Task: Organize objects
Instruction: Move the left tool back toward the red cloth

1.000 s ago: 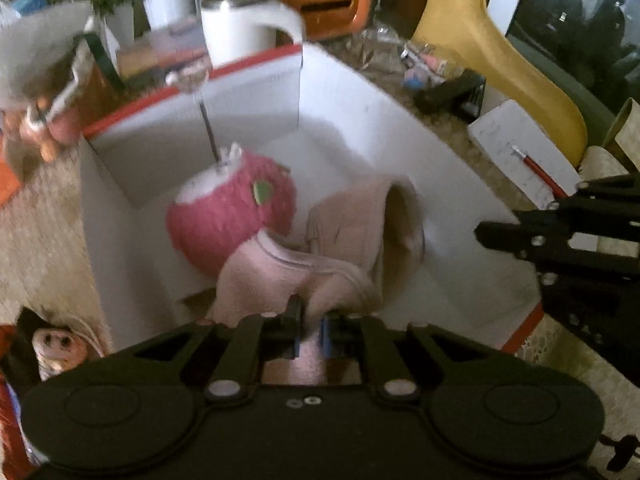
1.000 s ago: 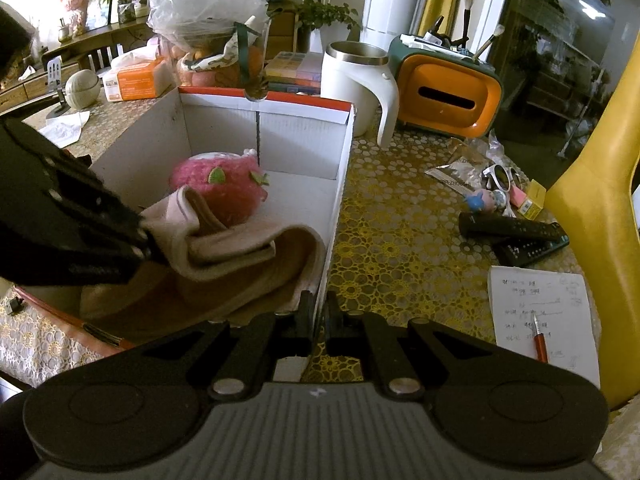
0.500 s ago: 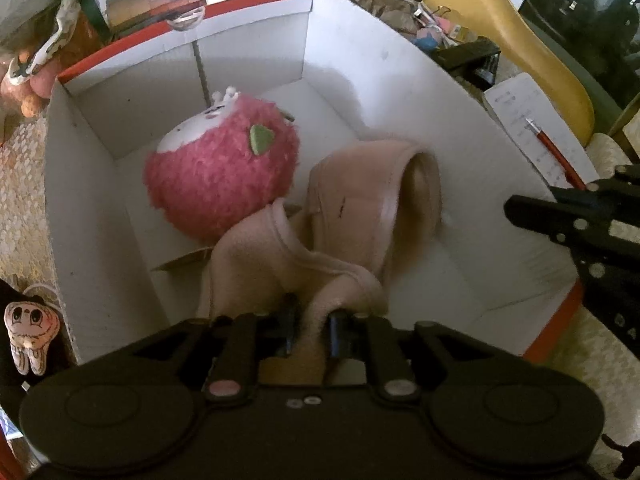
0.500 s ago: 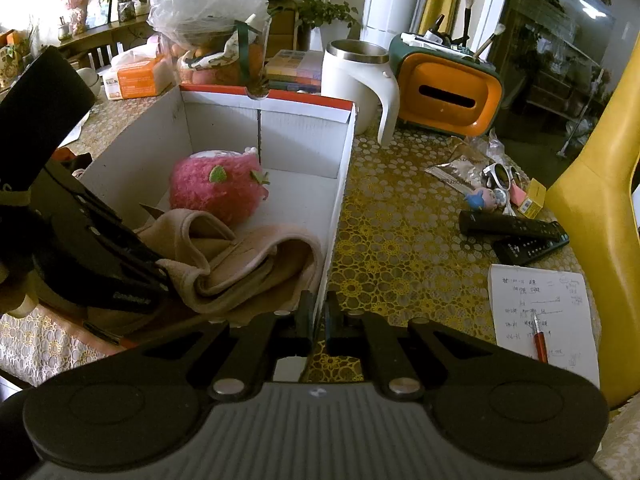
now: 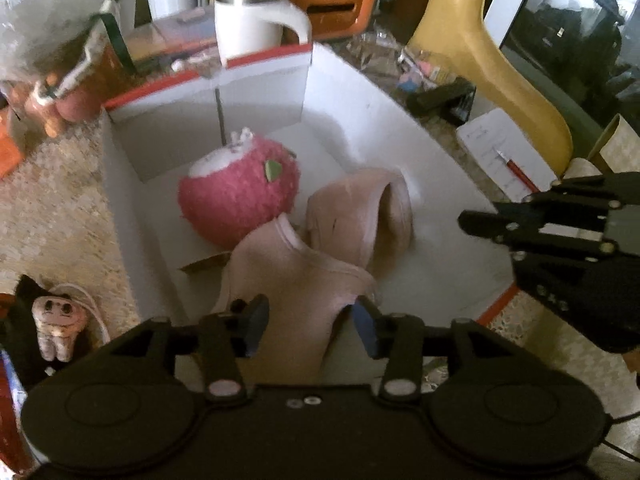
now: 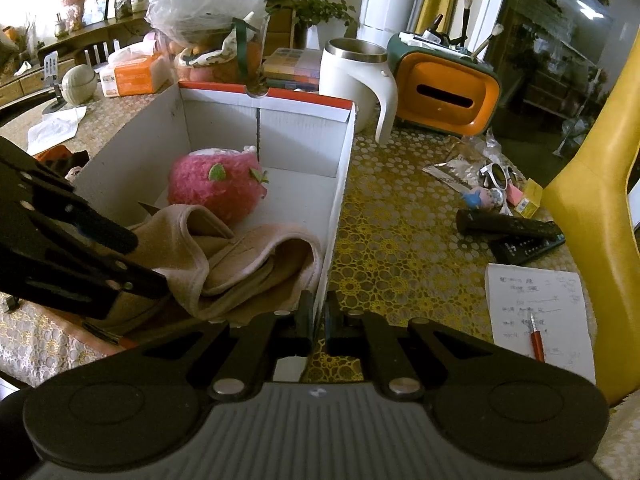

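Pink, soft fabric, the cloth (image 5: 296, 280) lies slumped in the white box (image 5: 352, 112) beside the pink plush toy (image 5: 236, 188). From my left wrist, my left gripper (image 5: 308, 328) is opening, its pads clear of the folds between them. I judge it light and limp; a thick fold gives the surest pinch.

From my right wrist, my right gripper (image 6: 319, 322) is closed tight on the box's near wall, and the cloth sits inside the near corner.
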Demonstrator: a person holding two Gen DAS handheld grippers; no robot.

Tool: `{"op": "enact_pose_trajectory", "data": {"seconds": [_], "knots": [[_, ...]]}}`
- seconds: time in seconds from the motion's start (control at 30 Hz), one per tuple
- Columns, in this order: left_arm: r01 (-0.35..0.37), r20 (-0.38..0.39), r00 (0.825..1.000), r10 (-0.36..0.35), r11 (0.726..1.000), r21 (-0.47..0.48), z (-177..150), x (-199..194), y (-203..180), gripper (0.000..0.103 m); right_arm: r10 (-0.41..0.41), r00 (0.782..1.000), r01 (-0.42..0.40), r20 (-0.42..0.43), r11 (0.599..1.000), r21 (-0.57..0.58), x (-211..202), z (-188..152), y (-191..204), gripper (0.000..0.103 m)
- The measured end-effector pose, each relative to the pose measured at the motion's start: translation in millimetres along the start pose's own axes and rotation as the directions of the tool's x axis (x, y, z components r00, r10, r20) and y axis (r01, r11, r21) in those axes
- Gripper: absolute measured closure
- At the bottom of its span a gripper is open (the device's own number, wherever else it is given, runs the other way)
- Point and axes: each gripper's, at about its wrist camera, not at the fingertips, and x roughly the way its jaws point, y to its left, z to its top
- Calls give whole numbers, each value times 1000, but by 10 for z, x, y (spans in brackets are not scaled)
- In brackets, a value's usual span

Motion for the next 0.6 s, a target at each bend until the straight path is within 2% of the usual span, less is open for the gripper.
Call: {"op": "enact_pose_trajectory", "data": {"seconds": [0.23, 0.4, 0.6], "knots": [[-50, 96, 994, 51, 999, -15, -55, -332, 11, 57, -4, 1000, 4, 0, 1000, -4, -2, 9, 10, 98], [-85, 145, 985, 90, 995, -43, -130, -561, 115, 45, -10, 1000, 10, -4, 1000, -6, 1, 6, 3, 98], [-134, 198, 968, 153, 985, -109, -276, -787, 324, 40, -13, 1000, 12, -3, 1000, -16, 3, 9, 8, 98]]}}
